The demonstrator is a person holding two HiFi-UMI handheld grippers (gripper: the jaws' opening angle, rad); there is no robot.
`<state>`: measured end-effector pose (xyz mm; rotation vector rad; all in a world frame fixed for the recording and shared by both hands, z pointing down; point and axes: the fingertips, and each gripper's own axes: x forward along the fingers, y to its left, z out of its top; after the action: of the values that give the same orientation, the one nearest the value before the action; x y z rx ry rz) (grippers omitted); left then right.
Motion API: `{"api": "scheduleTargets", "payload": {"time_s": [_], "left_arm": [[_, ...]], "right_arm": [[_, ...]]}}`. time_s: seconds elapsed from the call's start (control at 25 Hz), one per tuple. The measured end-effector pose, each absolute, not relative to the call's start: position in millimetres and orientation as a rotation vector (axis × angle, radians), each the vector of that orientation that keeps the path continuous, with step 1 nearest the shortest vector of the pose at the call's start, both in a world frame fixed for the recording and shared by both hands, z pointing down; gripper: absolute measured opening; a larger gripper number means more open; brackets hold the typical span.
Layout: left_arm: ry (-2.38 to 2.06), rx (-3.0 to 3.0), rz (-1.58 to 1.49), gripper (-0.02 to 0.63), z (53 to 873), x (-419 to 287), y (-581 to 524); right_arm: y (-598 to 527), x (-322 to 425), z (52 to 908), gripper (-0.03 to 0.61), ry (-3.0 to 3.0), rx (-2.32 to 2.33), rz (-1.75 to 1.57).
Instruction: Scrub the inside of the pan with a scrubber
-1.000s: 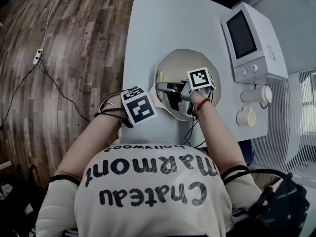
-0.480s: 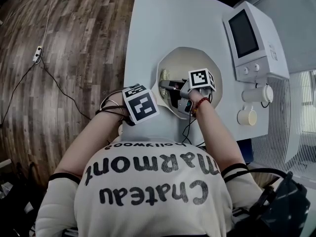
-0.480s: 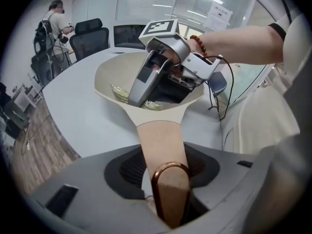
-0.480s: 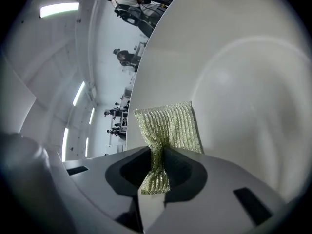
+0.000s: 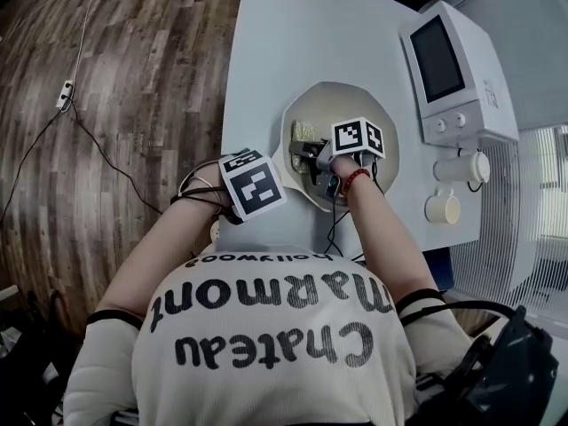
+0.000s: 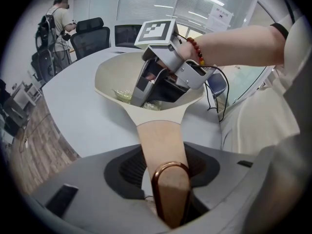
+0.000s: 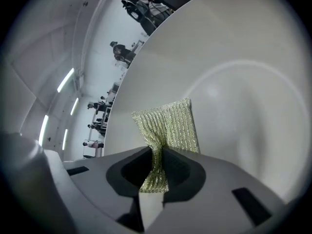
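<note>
Bright, even light; fisheye-warped edges.

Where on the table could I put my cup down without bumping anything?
The big bare patch of table beyond the pan, left of the white machine, is free. The strip between the pan and the table's left edge is bare too, but narrow. Crowded: the right side by the cup, and the pan itself.
</note>
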<state>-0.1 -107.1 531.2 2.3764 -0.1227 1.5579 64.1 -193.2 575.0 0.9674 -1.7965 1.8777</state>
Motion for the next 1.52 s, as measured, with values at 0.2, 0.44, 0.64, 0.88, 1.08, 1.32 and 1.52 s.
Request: {"api": "scheduleTargets", "payload": {"time_s": [0.2,0.44,0.64,0.88,1.08,1.32,1.52], "left_arm": [[-0.121,2.371,1.543,0.204,533.2,2.4,-109.3],[-0.12,2.369,1.538,0.206,534.9,2.2,-109.3],[-0.112,2.363,1.537,0.206,536.6,3.6,-109.1],[-0.116,2.357,1.536,0.206,538.0,6.0,-110.9],[-0.111,2.344,1.524,0.204,539.2,7.3,-111.0],[-0.115,2.35,1.529,0.199,538.0,5.6,-111.2],[-0.116,2.349,1.53,0.195,537.6,5.4,-108.7]], "right_arm": [[-199.3,72.7,581.3,0.058,-1.766,1.025,1.857],[-200.2,87.4,584.8,0.054,-1.749,1.097,1.799],[-201.5,108.4,588.1,0.052,-1.713,1.172,1.79],[-206.9,140.0,591.4,0.051,-1.657,1.292,1.708],[-211.2,181.3,594.8,0.049,-1.563,1.429,1.385],[-208.8,212.7,593.8,0.049,-1.458,1.434,1.125],[-203.1,227.8,593.2,0.051,-1.347,1.307,0.808]]}}
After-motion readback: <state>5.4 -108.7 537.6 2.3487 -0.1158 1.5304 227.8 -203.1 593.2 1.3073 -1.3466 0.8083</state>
